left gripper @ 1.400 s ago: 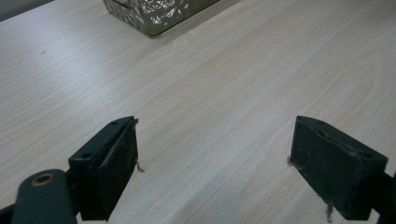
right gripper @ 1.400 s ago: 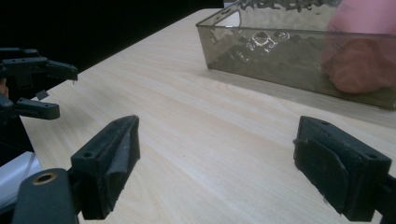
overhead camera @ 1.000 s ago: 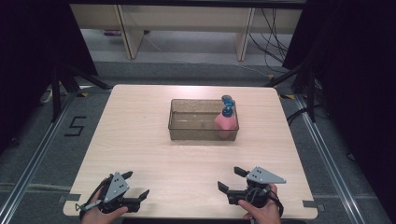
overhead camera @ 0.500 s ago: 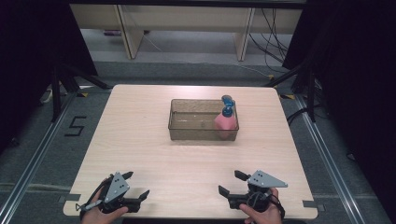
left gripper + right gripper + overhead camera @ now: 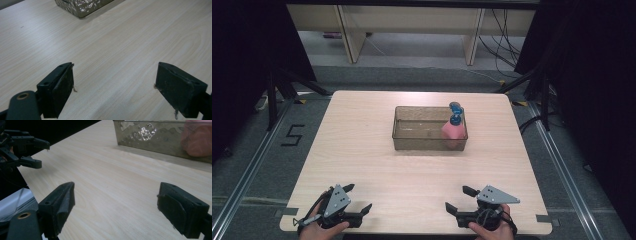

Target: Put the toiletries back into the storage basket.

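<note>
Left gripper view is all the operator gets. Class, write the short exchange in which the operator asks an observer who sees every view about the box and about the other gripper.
Operator: Past my open left gripper I see one corner of a clear box. Is anything in it?
Observer: Yes, a pink bottle with a blue cap stands at the box's right end.
Operator: Where is the right gripper?
Observer: It is at the near edge of the table, right of yours, with its jaws open and nothing between them.
</note>
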Tool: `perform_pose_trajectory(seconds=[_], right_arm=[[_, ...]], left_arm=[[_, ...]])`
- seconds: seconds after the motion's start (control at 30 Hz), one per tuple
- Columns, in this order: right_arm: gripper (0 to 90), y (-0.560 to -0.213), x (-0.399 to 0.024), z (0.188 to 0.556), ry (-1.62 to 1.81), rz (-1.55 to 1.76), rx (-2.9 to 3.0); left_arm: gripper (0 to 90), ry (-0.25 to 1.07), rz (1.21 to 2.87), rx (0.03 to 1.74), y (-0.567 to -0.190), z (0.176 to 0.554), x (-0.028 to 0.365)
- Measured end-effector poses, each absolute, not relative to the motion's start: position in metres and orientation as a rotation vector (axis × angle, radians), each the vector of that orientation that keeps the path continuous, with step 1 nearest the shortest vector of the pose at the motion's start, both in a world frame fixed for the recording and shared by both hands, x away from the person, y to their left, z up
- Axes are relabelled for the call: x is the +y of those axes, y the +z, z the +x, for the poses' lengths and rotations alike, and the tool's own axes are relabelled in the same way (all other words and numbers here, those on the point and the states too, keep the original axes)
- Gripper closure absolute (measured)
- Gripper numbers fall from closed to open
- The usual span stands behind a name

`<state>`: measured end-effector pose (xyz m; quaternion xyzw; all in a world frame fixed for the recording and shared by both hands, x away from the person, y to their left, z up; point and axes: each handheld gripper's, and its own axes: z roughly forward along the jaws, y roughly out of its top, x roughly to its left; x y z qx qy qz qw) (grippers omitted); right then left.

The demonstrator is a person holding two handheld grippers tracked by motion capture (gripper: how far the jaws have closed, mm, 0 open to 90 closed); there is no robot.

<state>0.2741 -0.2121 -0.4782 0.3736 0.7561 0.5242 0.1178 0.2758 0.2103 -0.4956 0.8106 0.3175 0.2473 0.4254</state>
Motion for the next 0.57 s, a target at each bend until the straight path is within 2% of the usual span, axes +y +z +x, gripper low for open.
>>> perform_pose_trajectory(seconds=[0.57], right_arm=[[15.7, -0.4812, -0.2092, 0.2734, 1.516, 1.084, 2.253]], left_arm=[[14.7, 0.617, 2.026, 0.796, -0.4957, 0.2756, 0.2104]])
